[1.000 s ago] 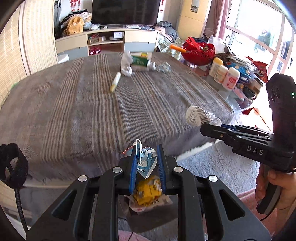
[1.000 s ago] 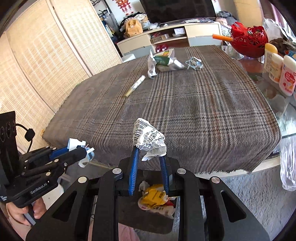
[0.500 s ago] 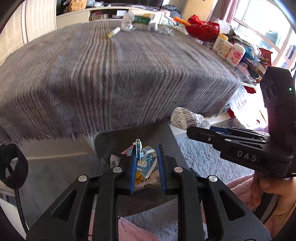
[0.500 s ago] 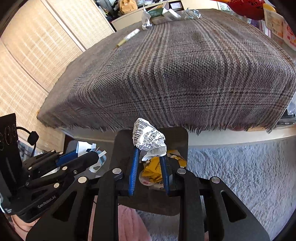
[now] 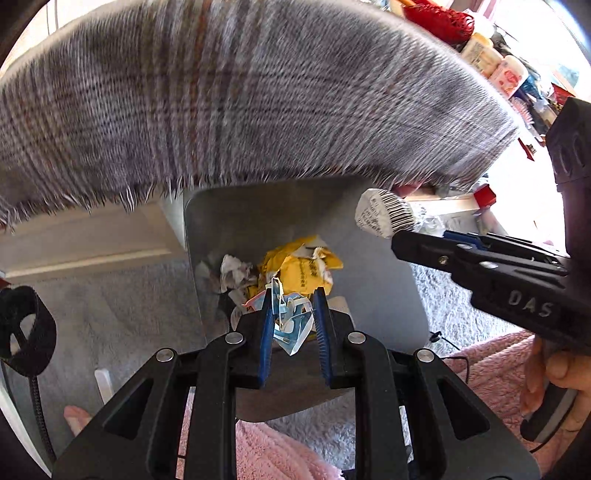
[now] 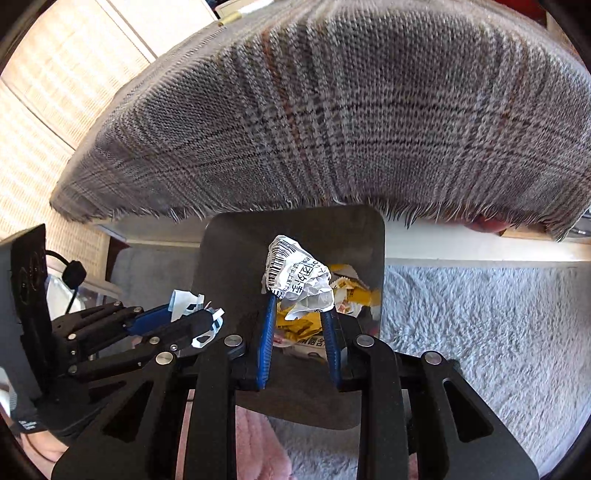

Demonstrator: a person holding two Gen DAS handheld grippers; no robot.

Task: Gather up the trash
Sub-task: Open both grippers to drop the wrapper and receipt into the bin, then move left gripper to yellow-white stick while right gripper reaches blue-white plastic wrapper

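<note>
My left gripper [image 5: 293, 295] is shut on a blue and white wrapper [image 5: 290, 321] and holds it over the grey trash bin [image 5: 251, 218]. The bin holds yellow packaging [image 5: 303, 267] and crumpled white paper [image 5: 233, 271]. My right gripper [image 6: 300, 299] is shut on a crumpled white wrapper with a barcode [image 6: 297, 275] above the same bin [image 6: 229, 251]. The right gripper also shows in the left wrist view [image 5: 400, 236], and the left gripper in the right wrist view [image 6: 207, 319].
The table with a grey plaid cloth [image 5: 240, 92] overhangs the bin's far side. A pale shaggy rug [image 6: 480, 332] covers the floor. Bottles [image 5: 491, 62] and a red basket [image 5: 439, 18] stand at the table's right. Pink fabric [image 5: 273, 454] lies below the grippers.
Both grippers have tilted downward and come lower, from table level to over the bin. Each still holds its piece of trash.
</note>
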